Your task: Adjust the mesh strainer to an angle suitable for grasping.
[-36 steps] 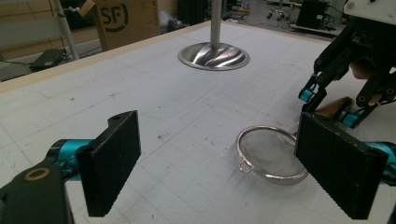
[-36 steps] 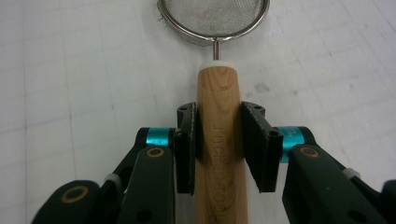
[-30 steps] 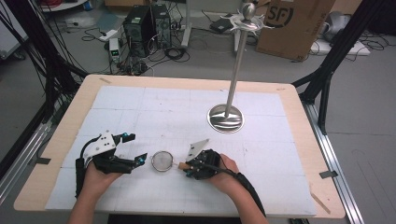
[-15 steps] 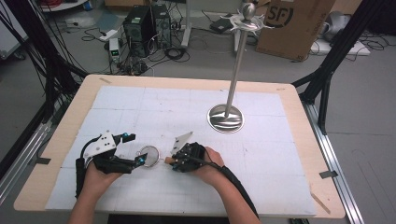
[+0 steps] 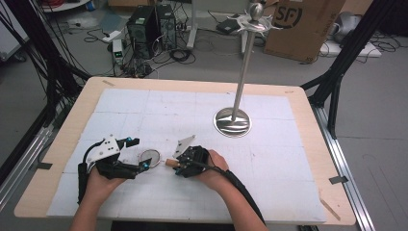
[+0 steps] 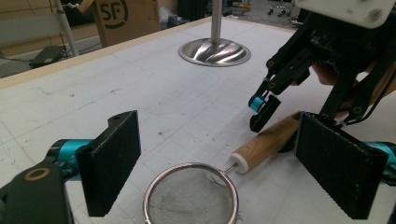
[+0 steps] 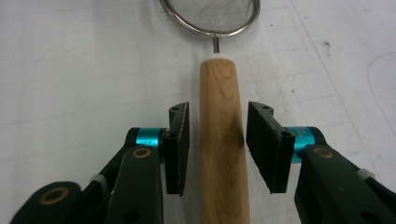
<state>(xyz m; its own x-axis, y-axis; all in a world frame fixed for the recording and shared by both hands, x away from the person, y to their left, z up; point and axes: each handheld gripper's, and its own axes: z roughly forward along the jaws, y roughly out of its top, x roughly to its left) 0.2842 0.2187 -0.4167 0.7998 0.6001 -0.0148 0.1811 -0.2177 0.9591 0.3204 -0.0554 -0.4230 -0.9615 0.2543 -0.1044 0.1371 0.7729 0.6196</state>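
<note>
A small mesh strainer [image 5: 150,157] with a wooden handle [image 5: 170,162] lies flat on the white mat. My right gripper [image 5: 177,166] lies along the handle [image 7: 223,140]; its jaws have just been opening and now stand a little off the wood on both sides. The mesh bowl [image 7: 210,14] is just ahead of them. My left gripper [image 5: 139,154] is wide open, one jaw on each side of the mesh bowl [image 6: 191,196] without touching it. The handle [image 6: 268,140] runs off to the right gripper's finger [image 6: 264,109].
A tall metal stand with a round base [image 5: 232,121] rises at the middle right of the mat, its top spiked with prongs [image 5: 255,19]. The mat lies on a wooden table [image 5: 308,120]. Boxes, cables and computers are on the floor beyond.
My right hand has slid the strainer leftward until its bowl sits between the left gripper's jaws. The left hand has kept still.
</note>
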